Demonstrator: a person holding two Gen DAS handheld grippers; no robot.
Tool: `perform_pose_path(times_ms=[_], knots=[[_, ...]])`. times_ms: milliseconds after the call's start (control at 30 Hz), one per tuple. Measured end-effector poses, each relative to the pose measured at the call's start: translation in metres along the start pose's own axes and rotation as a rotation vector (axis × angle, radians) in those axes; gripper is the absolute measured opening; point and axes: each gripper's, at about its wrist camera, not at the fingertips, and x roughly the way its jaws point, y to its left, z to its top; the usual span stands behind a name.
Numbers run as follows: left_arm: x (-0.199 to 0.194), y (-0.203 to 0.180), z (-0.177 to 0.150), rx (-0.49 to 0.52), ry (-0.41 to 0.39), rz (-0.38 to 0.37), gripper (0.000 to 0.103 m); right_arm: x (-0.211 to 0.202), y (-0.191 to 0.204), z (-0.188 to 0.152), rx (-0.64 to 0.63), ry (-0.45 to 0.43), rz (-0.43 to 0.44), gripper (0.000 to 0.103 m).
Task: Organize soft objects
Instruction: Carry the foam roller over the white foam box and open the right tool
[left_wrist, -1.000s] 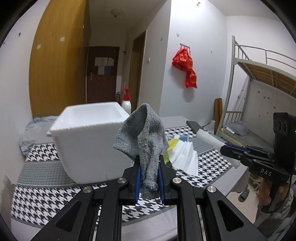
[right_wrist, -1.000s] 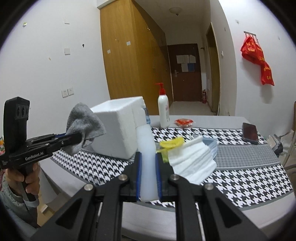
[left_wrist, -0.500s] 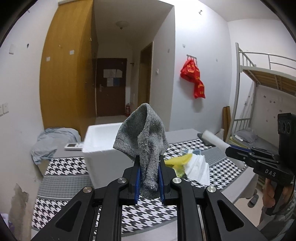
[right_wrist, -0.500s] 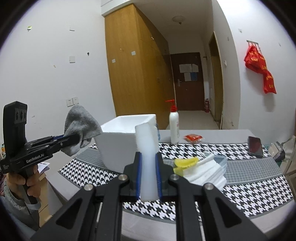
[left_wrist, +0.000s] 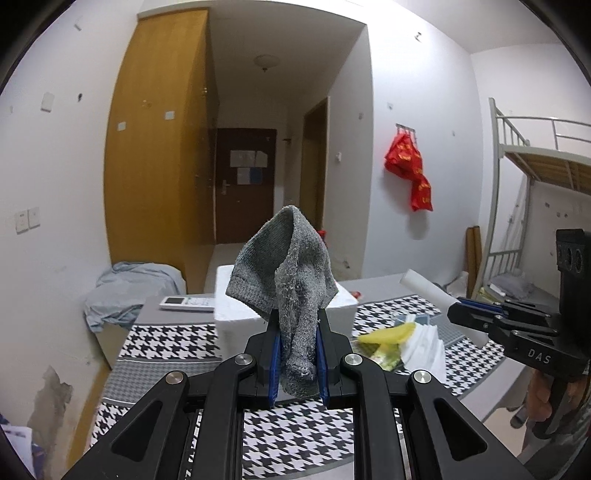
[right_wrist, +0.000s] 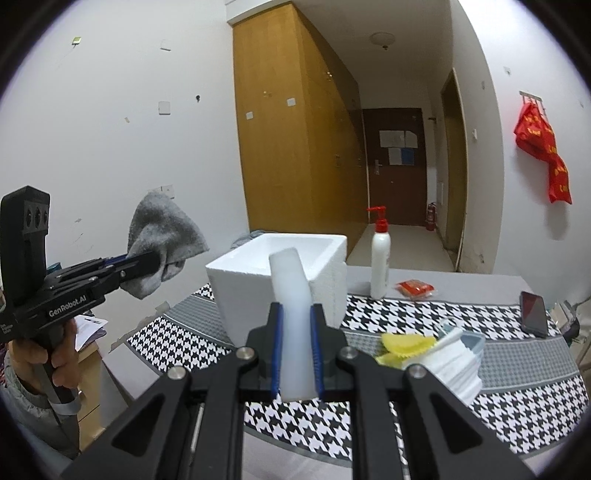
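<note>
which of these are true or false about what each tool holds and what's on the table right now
1. The left tool grips a grey sock. True.
2. The right tool is empty. False: it grips a white foam piece.
3. The white foam box sits on the table. True.
4. The pump bottle lies on its side. False: it stands upright.
5. A dark phone lies on the table. True.
</note>
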Motion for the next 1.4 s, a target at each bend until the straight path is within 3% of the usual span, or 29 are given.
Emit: perform_pose_path(times_ms=[433, 1400], knots=[[0.0, 0.018, -0.001, -0.001, -0.011, 0.045, 0.017, 0.023, 0.016, 0.015, -0.05, -0.001, 0.03, 0.017], [0.016, 0.072, -0.006, -0.066, 0.014, 0.247, 0.017, 0.112, 0.022, 0.058, -0.058, 0.039, 0.104, 0.017]])
